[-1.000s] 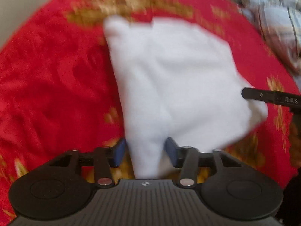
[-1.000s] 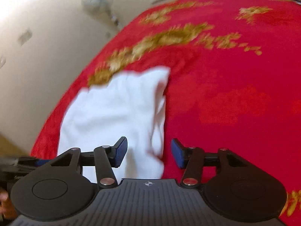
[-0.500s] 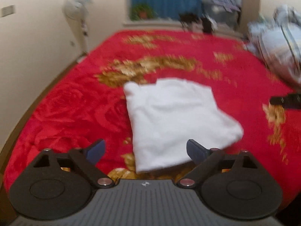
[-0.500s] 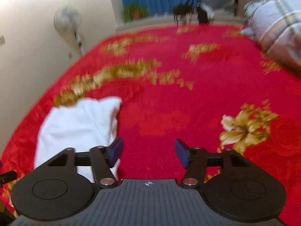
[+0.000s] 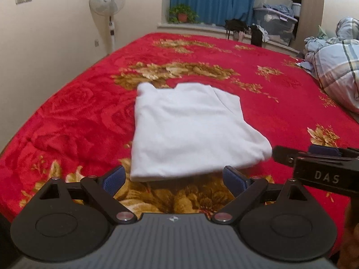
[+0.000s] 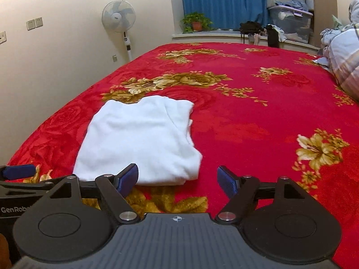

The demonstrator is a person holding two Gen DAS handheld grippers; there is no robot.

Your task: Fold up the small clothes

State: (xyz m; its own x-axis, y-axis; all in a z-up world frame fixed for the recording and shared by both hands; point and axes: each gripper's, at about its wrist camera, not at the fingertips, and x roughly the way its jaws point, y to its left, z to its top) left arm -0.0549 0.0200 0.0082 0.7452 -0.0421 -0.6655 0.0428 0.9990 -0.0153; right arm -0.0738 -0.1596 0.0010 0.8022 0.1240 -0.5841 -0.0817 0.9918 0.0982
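A folded white cotton garment [image 5: 190, 132] lies flat on a red plush bedspread with gold flowers [image 5: 74, 112], near its front edge. The left gripper [image 5: 174, 179] hovers just short of the garment's near hem, blue-padded jaws spread wide and empty. The right gripper [image 6: 177, 179], beside the garment's right corner, has jaws opening with nothing between them. A white pedestal fan [image 6: 119, 20] stands by the wall.

There was one folded white garment [image 5: 190, 134] on one bed with a red floral blanket [image 5: 67, 112]. Two grippers showed: the left gripper [image 5: 174, 179] and the right gripper [image 6: 177, 180]. One standing fan [image 5: 107, 0], one potted plant [image 5: 182, 14] and one rumpled plaid quilt [image 5: 336, 67] were present.
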